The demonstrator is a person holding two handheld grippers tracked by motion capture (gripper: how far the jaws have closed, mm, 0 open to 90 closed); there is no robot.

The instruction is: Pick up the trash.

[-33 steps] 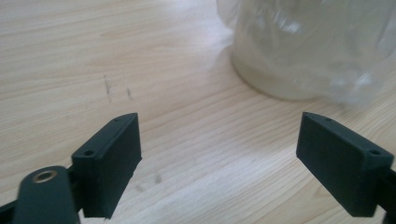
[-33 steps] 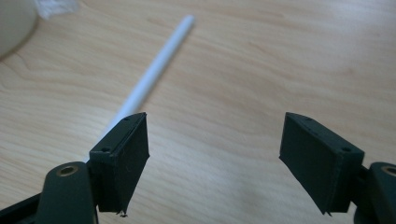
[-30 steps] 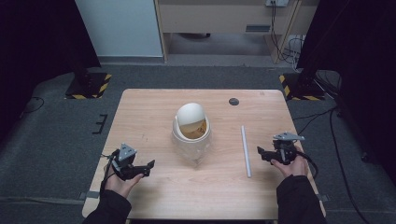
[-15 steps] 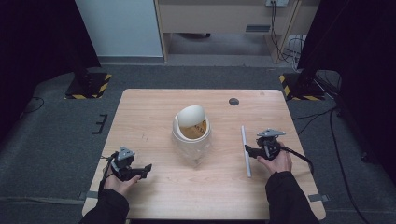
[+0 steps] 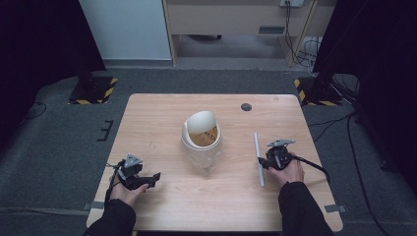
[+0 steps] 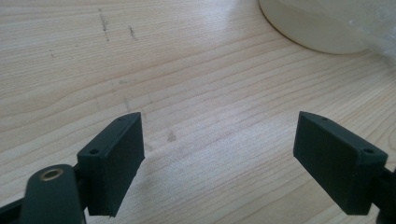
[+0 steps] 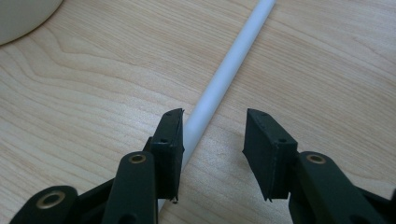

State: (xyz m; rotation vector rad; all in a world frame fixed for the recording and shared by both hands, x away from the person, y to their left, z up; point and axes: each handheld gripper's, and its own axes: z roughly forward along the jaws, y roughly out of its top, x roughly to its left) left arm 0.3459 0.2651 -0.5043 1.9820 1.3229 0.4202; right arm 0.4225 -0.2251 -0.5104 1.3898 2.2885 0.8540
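A thin white rod (image 5: 257, 156) lies on the wooden table (image 5: 162, 123), right of a cream bin (image 5: 200, 132) with a domed swing lid. My right gripper (image 5: 264, 162) sits low at the rod's near half. In the right gripper view the rod (image 7: 233, 60) runs between the jaws of the right gripper (image 7: 212, 140), against the left-hand one; the other pad stands clear of it. These jaws have just been closing. At the table's near left, my left gripper (image 5: 154, 179) is wide open; in its own view the left gripper (image 6: 219, 140) has bare wood between its jaws.
Crumpled clear plastic (image 5: 204, 166) lies against the bin's front. A small dark disc (image 5: 246, 106) is set into the table at the far right. The bin's base (image 6: 317, 23) shows ahead of the left gripper, and the bin's edge (image 7: 18, 14) is off to the right gripper's left.
My right hand has moved left and down to the rod, and its jaws have narrowed around it. The left hand and the bin have stayed put.
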